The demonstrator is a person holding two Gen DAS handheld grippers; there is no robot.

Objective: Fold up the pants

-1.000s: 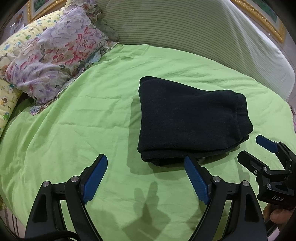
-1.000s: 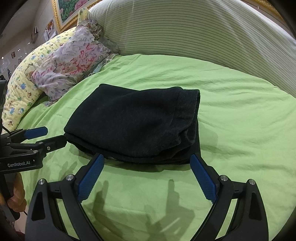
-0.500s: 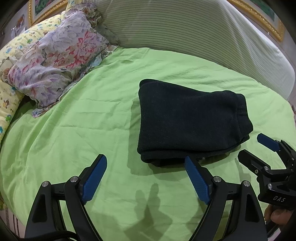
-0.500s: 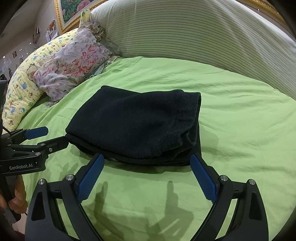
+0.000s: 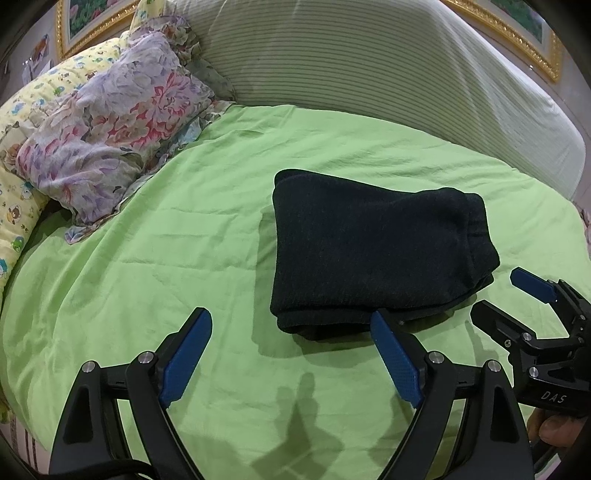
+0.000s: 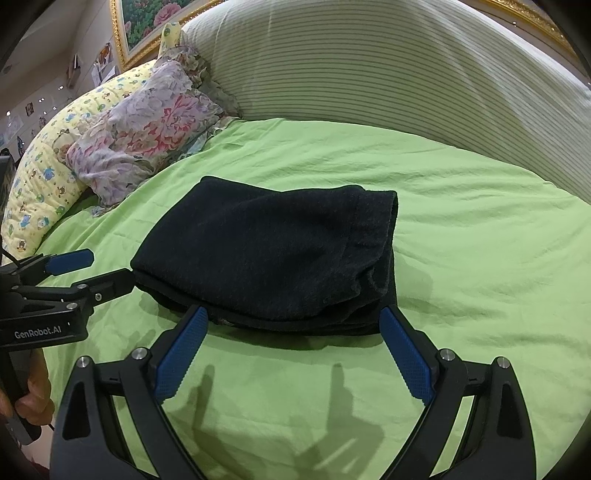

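Observation:
The black pants (image 5: 373,251) lie folded in a compact rectangle on the green sheet (image 5: 184,236); they also show in the right wrist view (image 6: 269,254). My left gripper (image 5: 290,325) is open and empty, held above the sheet just in front of the pants' near left corner. My right gripper (image 6: 293,321) is open and empty, just in front of the pants' near edge. The right gripper shows in the left wrist view (image 5: 502,299) at the right. The left gripper shows in the right wrist view (image 6: 99,271) at the left.
A floral pillow (image 5: 107,125) and a yellow patterned pillow (image 6: 40,184) lie at the back left. A striped padded headboard (image 5: 369,62) curves along the back. Gold-framed pictures (image 6: 147,22) hang on the wall.
Both grippers have drawn back and up a little from the pants, staying open. The pants have not moved.

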